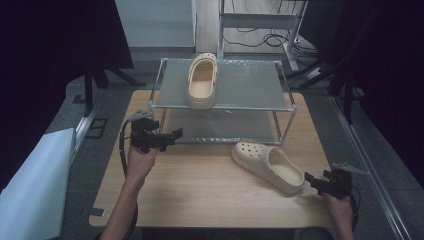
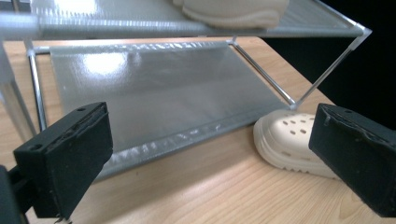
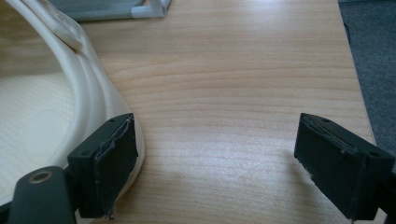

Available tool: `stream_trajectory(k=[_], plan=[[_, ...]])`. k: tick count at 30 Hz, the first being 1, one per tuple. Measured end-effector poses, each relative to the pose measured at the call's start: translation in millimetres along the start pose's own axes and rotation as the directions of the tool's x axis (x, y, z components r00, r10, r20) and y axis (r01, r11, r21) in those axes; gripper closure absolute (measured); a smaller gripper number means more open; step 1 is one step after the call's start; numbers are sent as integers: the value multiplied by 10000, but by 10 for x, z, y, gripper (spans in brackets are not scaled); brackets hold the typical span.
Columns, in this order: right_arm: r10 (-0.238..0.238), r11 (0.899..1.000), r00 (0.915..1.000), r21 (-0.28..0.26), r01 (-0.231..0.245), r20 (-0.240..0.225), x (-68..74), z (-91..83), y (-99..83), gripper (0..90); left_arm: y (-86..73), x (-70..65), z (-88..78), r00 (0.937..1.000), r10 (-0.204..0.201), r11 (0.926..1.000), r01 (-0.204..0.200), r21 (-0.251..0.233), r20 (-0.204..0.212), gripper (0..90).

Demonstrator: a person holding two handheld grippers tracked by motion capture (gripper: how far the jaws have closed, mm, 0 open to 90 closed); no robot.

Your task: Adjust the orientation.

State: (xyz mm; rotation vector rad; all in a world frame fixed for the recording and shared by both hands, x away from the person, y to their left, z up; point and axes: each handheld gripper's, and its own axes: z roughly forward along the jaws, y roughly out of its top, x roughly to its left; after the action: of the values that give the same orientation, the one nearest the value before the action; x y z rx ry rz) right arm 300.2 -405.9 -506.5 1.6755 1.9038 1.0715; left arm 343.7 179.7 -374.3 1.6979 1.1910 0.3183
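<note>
Right gripper (image 1: 311, 181) jaws wide apart, unclenched, beside heel of cream perforated foam clog (image 1: 268, 165) on table, left gripper (image 1: 172, 137) also wide, nothing held, its view catches shelf's lower tier (image 2: 154, 93).

Two cream clogs (image 1: 268, 166) (one (image 1: 202, 80) shelved), one metal rack (image 1: 287, 108), one table (image 1: 200, 185)

1 clog (image 1: 202, 80) on rack (image 1: 280, 107), 1 before (image 1: 269, 167)

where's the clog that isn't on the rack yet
In the high view the loose clog lies on the wooden table, right of centre, just in front of the rack, its heel end beside the open right tongs.
</note>
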Motion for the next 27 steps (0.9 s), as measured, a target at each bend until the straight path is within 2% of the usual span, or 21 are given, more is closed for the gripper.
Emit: stream_trajectory(k=[4,6,14,21,23,25,27], plan=[[-146,9998,9998,-128,144,-101,6,-33,14,131,-171,6,-15,9998,-157,9999,157,20,136,0],[-102,9997,9999,-211,100,-108,4,-49,23,131,-269,5,-15,9999,-85,9999,85,115,55,0],[-459,9987,9989,-224,457,-93,47,-132,69,128,-632,5,-30,9999,54,9992,-48,387,-155,0],[-749,9970,9962,-232,739,-437,117,-199,114,135,-911,-2,-36,9991,283,9973,-260,685,-322,0],[-865,9961,9956,-229,857,-363,145,-209,127,136,-981,-1,-42,9987,330,9965,-299,776,-389,0],[-880,9960,9941,-224,867,-638,162,-224,142,136,-1034,2,-47,9982,383,9958,-342,851,-468,0],[-1071,9941,9920,-268,1055,-674,194,-239,155,137,-1102,7,-48,9973,454,9948,-398,936,-580,0]])
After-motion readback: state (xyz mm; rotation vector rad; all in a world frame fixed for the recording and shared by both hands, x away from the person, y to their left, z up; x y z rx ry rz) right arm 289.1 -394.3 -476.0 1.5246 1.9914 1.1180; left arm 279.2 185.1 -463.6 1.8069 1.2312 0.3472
